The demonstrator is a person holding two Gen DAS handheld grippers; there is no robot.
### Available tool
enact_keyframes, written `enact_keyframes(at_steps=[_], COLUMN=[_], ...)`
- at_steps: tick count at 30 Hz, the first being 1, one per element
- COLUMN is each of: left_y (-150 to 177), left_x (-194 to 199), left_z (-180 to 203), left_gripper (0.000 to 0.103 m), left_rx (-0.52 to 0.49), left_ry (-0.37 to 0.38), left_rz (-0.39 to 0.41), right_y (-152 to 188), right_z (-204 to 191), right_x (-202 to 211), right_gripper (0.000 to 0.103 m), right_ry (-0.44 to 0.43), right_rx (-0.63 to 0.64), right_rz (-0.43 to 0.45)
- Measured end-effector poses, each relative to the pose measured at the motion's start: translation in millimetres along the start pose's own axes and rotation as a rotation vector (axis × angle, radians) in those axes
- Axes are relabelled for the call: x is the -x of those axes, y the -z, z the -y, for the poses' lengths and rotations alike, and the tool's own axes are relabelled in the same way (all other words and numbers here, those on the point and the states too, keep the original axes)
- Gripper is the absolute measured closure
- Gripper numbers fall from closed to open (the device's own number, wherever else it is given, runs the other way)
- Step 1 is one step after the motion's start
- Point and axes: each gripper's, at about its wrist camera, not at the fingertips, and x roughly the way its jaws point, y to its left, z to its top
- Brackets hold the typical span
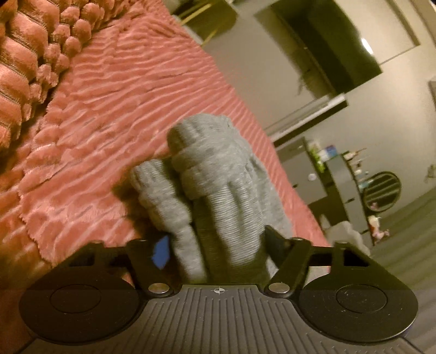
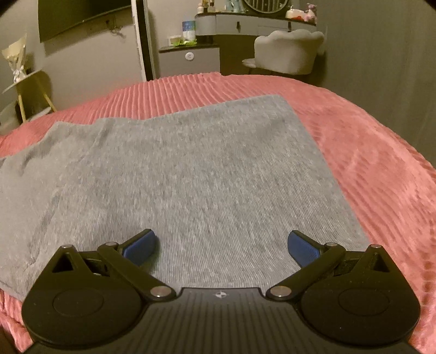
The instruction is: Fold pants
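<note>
The grey knit pants (image 2: 196, 168) lie spread flat on the pink ribbed bedspread (image 2: 368, 152). My right gripper (image 2: 221, 246) is open and empty, with its blue pads (image 2: 301, 246) just above the near part of the cloth. My left gripper (image 1: 215, 250) is shut on a bunched end of the pants (image 1: 215, 174) and holds it up above the bedspread (image 1: 114, 109). The cloth hides most of the left fingers; only one blue pad (image 1: 161, 252) shows.
A ruffled pink pillow (image 1: 30, 54) lies at the head of the bed. Beyond the bed's far edge stand a grey chair (image 2: 288, 51), a dresser with a round mirror (image 2: 245, 21) and a small yellow side table (image 2: 30, 89).
</note>
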Motion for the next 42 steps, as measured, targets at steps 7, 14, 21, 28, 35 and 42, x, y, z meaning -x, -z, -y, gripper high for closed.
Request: enact_keyframes(at_steps=[7,14,21,28,35,42], left_y=[-1.5,-5.7,-6.4,-8.6,-1.7,50.2], left_x=[-15.6,-30.1,-25.2,-14.9,11.8,47.6], left_z=[-10.8,7.9,2.2,20.6,80.2,221.1], left_gripper=[0.024,0.018,0.069,0.074,0.077,0.077], left_rx=[0.048,0.026,0.019,-0.014,-0.167,-0.491], left_ry=[0.013,-0.011,-0.001,0.021,0.037,0.211], left_rz=[-0.012,-0.004,-0.025,-0.006,0.006,0.049], right_y=[2.2,2.9,2.8,3.5,-6.6,-25.5], right_z=[-1.8,-1.9,-2.0,-1.1,5.4,33.0], right_x=[-1.4,-1.7,-3.0,-2.9,5.5,50.9], right_gripper=[0.0,0.0,0.0,0.0,0.0,0.0], right_ry=[0.01,0.012,0.01,0.003,-0.04,-0.054], right_rx=[0.007,0.008,0.005,0.007,-0.014,-0.118], right_rz=[0.02,0.028,0.036,0.047,0.021,0.157])
